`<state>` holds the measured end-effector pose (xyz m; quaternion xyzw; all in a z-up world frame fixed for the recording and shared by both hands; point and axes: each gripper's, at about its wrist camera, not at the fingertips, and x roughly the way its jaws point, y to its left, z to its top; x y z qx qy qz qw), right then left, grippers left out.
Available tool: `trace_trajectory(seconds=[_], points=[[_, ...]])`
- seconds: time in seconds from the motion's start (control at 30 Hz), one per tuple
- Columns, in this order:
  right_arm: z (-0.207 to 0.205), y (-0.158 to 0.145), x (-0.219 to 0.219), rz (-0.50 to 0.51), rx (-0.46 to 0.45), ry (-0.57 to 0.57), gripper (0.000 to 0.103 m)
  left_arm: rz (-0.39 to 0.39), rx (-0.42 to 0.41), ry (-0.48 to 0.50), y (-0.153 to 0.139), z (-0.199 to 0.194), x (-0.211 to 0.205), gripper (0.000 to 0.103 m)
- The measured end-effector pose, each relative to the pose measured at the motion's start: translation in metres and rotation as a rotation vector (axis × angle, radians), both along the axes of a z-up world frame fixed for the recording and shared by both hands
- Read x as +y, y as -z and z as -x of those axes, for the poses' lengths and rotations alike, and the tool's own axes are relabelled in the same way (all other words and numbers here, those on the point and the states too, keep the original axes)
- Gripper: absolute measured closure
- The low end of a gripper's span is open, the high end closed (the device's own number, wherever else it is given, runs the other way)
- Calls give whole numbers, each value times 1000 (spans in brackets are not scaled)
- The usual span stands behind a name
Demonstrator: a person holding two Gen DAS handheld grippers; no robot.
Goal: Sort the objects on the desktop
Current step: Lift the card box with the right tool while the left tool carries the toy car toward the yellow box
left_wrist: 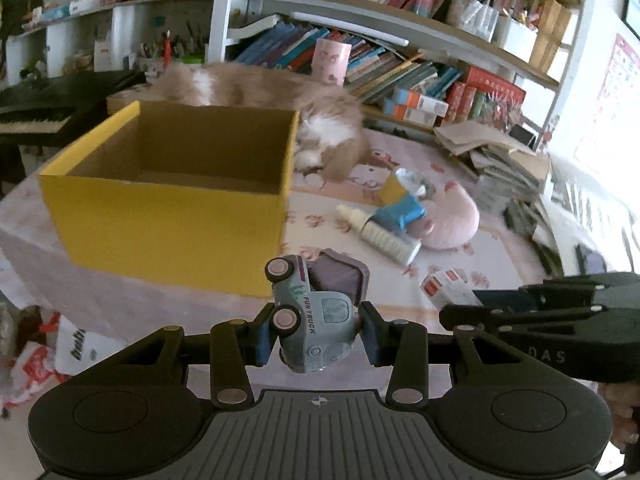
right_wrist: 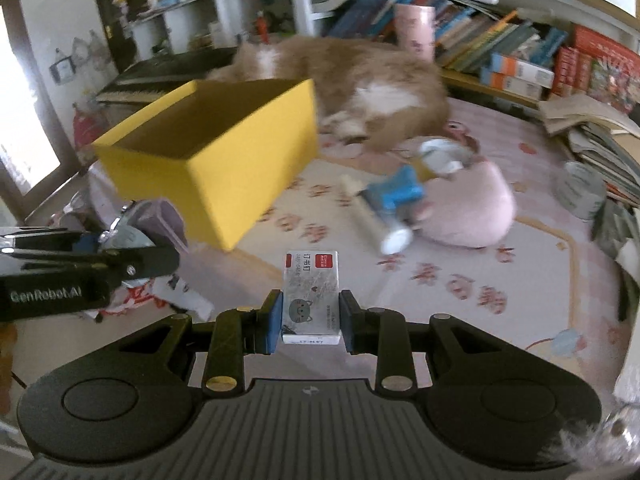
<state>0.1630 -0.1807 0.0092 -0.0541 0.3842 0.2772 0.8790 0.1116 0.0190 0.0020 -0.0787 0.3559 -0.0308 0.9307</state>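
Note:
My left gripper (left_wrist: 316, 336) is shut on a pale blue toy truck (left_wrist: 316, 316), held on its side above the table in front of the open yellow box (left_wrist: 168, 216). In the right wrist view my right gripper (right_wrist: 309, 322) is shut on a small white staple box (right_wrist: 310, 292) with a cat drawing, lifted over the pink tablecloth. The yellow box (right_wrist: 224, 168) lies ahead and to its left. The staple box (left_wrist: 448, 290) shows at the right of the left wrist view, the right gripper's black frame beside it.
A fluffy orange-and-white cat (left_wrist: 320, 120) lies behind the yellow box. A blue toy (right_wrist: 394, 192), a white bottle (right_wrist: 376, 220) and a pink plush (right_wrist: 476, 208) lie on the cloth. Stacked books (right_wrist: 600, 136) line the right edge, shelves the back.

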Motion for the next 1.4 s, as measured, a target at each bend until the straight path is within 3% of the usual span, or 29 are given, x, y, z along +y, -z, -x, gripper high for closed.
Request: trace_trajectory(seconds=[0.57,0.97,1.4], points=[[101,15,116,50,-6,-80,76,-26,3,-1,1,86,94,62],[126,11,145,70,-5,-91,76,-5,-16,21,1,109,118,61],[131,10,156,94,-5,-105,76,12,-16,15,2,108,123,61]])
